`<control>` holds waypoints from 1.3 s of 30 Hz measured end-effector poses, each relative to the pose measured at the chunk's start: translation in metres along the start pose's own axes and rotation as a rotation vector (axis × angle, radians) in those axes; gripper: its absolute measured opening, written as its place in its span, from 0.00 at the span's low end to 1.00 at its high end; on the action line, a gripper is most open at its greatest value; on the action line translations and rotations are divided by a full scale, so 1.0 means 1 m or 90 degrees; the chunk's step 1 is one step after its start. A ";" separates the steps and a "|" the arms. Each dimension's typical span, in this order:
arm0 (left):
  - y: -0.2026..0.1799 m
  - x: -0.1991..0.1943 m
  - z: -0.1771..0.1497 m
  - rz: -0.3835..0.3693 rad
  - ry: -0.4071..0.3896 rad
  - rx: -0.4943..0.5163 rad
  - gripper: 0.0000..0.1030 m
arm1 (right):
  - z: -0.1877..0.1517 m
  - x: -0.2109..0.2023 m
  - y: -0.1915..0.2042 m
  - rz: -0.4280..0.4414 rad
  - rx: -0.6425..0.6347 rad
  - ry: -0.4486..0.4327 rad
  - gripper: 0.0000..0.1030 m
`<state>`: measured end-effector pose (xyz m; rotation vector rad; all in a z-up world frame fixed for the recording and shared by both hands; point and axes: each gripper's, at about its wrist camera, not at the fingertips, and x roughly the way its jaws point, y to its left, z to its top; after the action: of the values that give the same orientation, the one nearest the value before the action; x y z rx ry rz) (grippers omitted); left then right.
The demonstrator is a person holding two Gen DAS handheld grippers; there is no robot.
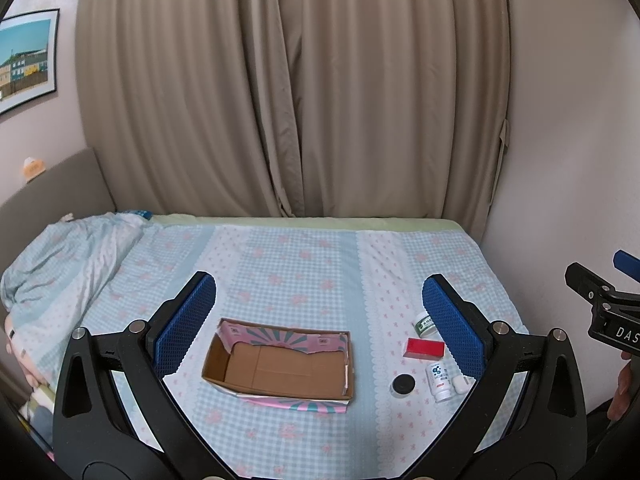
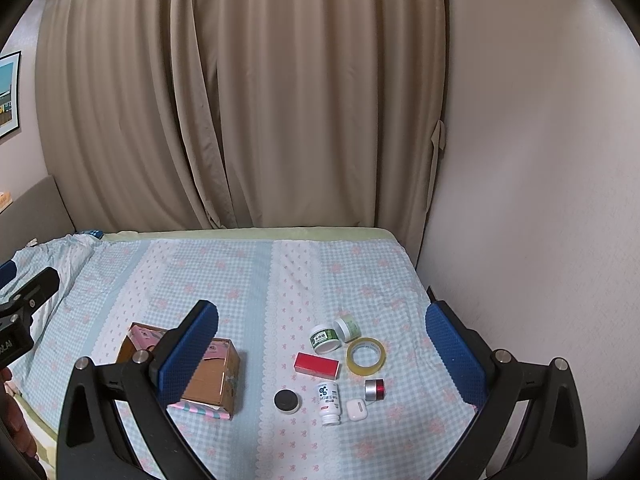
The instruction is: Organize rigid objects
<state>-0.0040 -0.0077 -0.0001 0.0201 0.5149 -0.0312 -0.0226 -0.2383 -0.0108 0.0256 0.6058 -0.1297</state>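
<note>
An open empty cardboard box [image 1: 280, 364] lies on the bed; it also shows in the right wrist view [image 2: 212, 376]. Right of it lie a red box [image 2: 317, 364], a white pill bottle [image 2: 329, 400], a black-lidded jar [image 2: 286, 401], two green-labelled jars [image 2: 325, 338] [image 2: 347, 328], a tape roll [image 2: 366, 355], a silver-red cylinder [image 2: 375, 389] and a white earbud case [image 2: 356, 409]. My left gripper [image 1: 320, 320] is open above the box. My right gripper [image 2: 322, 348] is open above the small items. Both are empty.
The bed [image 2: 240, 272] has a blue checked sheet. A bunched duvet [image 1: 64, 264] lies at the left. Beige curtains [image 1: 288, 88] hang behind, a wall [image 2: 540, 200] stands on the right, and a headboard [image 1: 52, 188] on the left.
</note>
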 end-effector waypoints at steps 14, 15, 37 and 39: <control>0.000 0.024 0.000 -0.014 0.038 -0.006 1.00 | 0.002 0.005 0.003 0.014 0.009 0.022 1.00; -0.003 0.031 -0.001 -0.018 0.049 -0.008 1.00 | 0.003 0.007 0.001 0.014 0.008 0.024 1.00; -0.137 0.224 -0.152 -0.050 0.297 0.023 1.00 | -0.039 0.227 -0.125 0.009 0.055 0.174 1.00; -0.147 0.240 -0.171 -0.051 0.312 0.026 1.00 | -0.057 0.255 -0.131 0.009 0.056 0.192 1.00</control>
<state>0.1158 -0.1562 -0.2690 0.0480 1.0046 -0.1178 0.1359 -0.3935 -0.2005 0.1372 0.9009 -0.1397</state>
